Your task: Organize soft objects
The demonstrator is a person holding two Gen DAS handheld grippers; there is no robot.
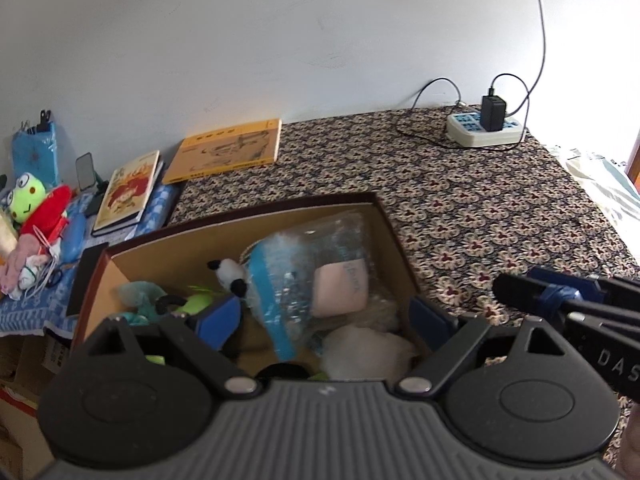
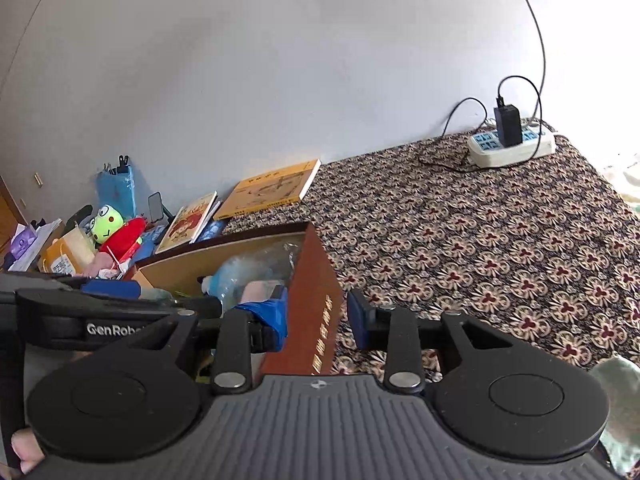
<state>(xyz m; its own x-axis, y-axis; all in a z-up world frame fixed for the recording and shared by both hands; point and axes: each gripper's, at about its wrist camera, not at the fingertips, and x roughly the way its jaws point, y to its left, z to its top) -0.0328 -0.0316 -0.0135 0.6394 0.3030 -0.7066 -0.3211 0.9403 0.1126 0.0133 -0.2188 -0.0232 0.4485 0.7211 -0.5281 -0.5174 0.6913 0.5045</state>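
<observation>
My left gripper (image 1: 326, 312) hangs wide open and empty, tilted down over the cardboard box (image 1: 248, 216), whose open mouth sits right under my fingertips. My right gripper (image 2: 316, 316) has its pads drawn close with a narrow gap. The box's near corner shows through that gap, but I see nothing pinched there.

Between my left fingers, just beyond the tips, lies the bagged blue plush (image 1: 280, 280) with a pink pad showing through the film. A small black-and-white plush (image 1: 230, 274) rests against it on my left finger's side. A white fluffy piece (image 1: 368, 348) sits lower, near my right finger, and green and teal toys (image 1: 148, 300) are tucked behind my left finger.

Far off to the left of the tool, outside the box, a green frog plush (image 1: 26, 196), a red plush (image 1: 48, 212) and some pink cloth (image 1: 16, 268) wait in a heap.

I judge all of these light and squashy, so nothing here should break. The bag is the tricky one, since the film looks slick and crinkly and could slide or tear. I would close across its stuffed middle, not on loose plastic. For the frog I would take the round head or the body, squeezing deep enough that the filling does not slip out of the pads.
</observation>
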